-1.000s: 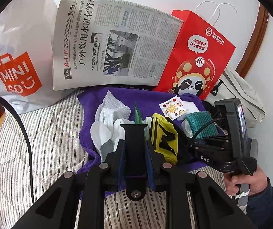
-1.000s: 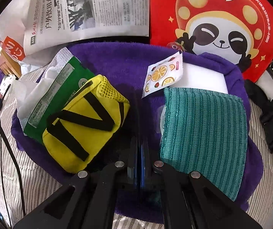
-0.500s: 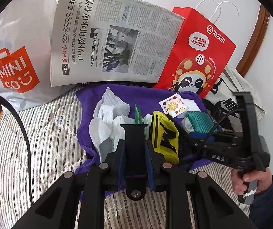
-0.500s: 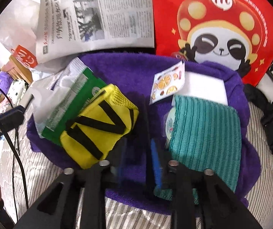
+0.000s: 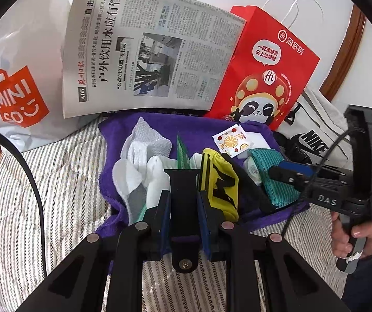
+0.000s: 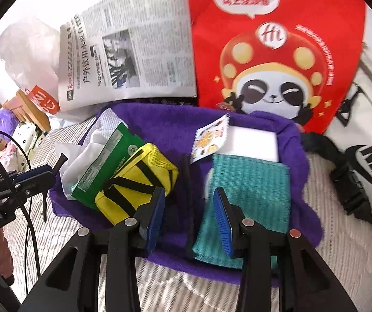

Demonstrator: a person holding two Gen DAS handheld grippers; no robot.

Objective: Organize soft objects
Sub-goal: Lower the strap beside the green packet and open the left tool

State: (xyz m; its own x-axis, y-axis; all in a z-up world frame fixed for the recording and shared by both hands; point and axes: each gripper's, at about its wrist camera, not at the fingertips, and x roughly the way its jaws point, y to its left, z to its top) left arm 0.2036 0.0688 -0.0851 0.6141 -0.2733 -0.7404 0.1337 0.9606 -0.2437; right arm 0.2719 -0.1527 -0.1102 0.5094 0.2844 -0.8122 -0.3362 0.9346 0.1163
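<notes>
A purple towel (image 6: 160, 124) lies on the striped bed and bears a yellow pouch with black stripes (image 6: 136, 179), a green packet (image 6: 102, 166), white cloths (image 5: 144, 156), a teal knitted cloth (image 6: 253, 182), a white pad (image 6: 253, 143) and a fruit-print sachet (image 6: 209, 140). My left gripper (image 5: 183, 202) is shut on the towel's near edge. My right gripper (image 6: 190, 210) is open above the towel, between the pouch and the teal cloth, holding nothing; it also shows in the left wrist view (image 5: 290, 171).
A newspaper (image 5: 147, 59), a red panda paper bag (image 5: 266, 78) and a white Miniso bag (image 5: 14, 78) stand behind the towel. A white Nike bag (image 6: 368, 161) with a black strap lies to the right. The striped bedding (image 5: 56, 182) surrounds the towel.
My right gripper has opened its jaws and drawn back and up from the towel. The left gripper stays shut on the towel edge.
</notes>
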